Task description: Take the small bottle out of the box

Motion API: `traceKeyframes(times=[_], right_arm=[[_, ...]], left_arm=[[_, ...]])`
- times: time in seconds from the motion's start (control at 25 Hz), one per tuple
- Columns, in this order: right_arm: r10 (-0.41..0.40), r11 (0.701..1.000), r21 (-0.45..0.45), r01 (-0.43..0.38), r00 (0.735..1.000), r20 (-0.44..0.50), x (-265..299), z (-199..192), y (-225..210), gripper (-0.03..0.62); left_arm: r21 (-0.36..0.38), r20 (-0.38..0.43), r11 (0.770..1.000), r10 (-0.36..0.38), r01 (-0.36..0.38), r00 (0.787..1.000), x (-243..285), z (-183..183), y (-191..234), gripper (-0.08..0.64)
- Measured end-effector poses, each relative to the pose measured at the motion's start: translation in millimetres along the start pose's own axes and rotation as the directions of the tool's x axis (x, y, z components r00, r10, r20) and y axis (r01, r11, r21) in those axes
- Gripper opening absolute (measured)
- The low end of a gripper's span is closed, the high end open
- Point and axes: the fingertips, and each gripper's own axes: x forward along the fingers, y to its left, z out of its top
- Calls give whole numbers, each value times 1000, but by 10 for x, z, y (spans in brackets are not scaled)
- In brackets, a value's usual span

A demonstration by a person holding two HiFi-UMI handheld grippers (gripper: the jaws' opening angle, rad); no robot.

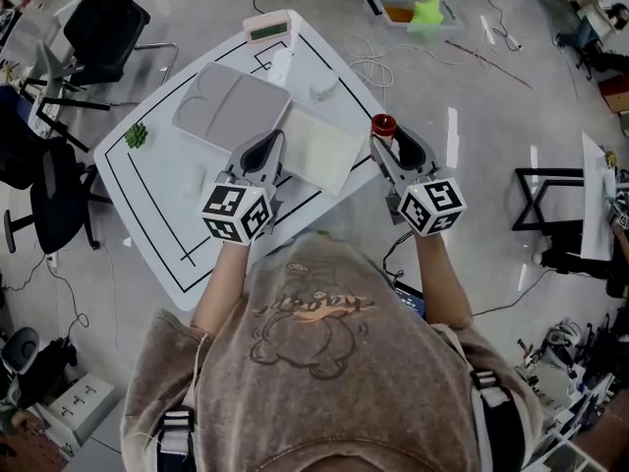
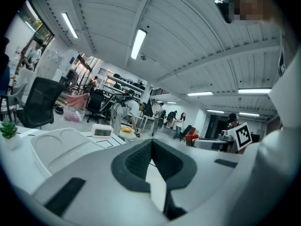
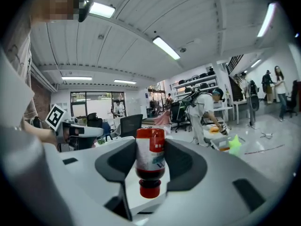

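Note:
In the head view the white box point(image 1: 320, 147) lies in the middle of the white table point(image 1: 157, 214). My right gripper point(image 1: 385, 142) is off the box's right side, above the table's edge, shut on the small bottle point(image 1: 383, 124). The right gripper view shows that bottle point(image 3: 150, 158) upside down between the pads of my right gripper point(image 3: 150, 145): dark red liquid, white label, red cap toward the camera. My left gripper point(image 1: 278, 138) sits at the box's left edge. In the left gripper view the pads of my left gripper point(image 2: 151, 143) meet at their tips with nothing showing between them.
A pale compartment tray point(image 1: 232, 106) lies behind the box, and a digital clock point(image 1: 270, 28) stands at the table's far edge. A small green plant point(image 1: 136, 136) is at the left. Office chairs point(image 1: 98, 18) stand to the left, and a bin point(image 1: 413, 13) and cables lie on the floor beyond.

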Motion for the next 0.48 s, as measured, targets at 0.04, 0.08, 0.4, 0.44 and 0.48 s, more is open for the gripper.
traceKeyframes(times=[0.04, 0.08, 0.4, 0.44, 0.48], right_arm=[[-16, 1000, 8, 16, 1000, 10, -29, -18, -26, 193], [-29, 999, 17, 29, 999, 16, -57, -43, -45, 193], [-49, 996, 71, 48, 999, 4, -158, -370, -19, 195], [-47, 996, 74, 47, 999, 3, -161, -399, -13, 195], [-45, 996, 77, 45, 999, 3, -161, -423, -8, 195]], left_arm=[[2, 1, 1000, 1, -1, 1000, 7, -7, 0, 8], [4, 2, 1000, 0, 0, 1000, 11, -12, -4, 8], [10, 2, 1000, 0, 0, 1000, -26, -126, -32, 8], [10, 1, 1000, 1, -1, 1000, -32, -137, -34, 8], [9, 0, 1000, 4, -4, 1000, -39, -146, -31, 8]])
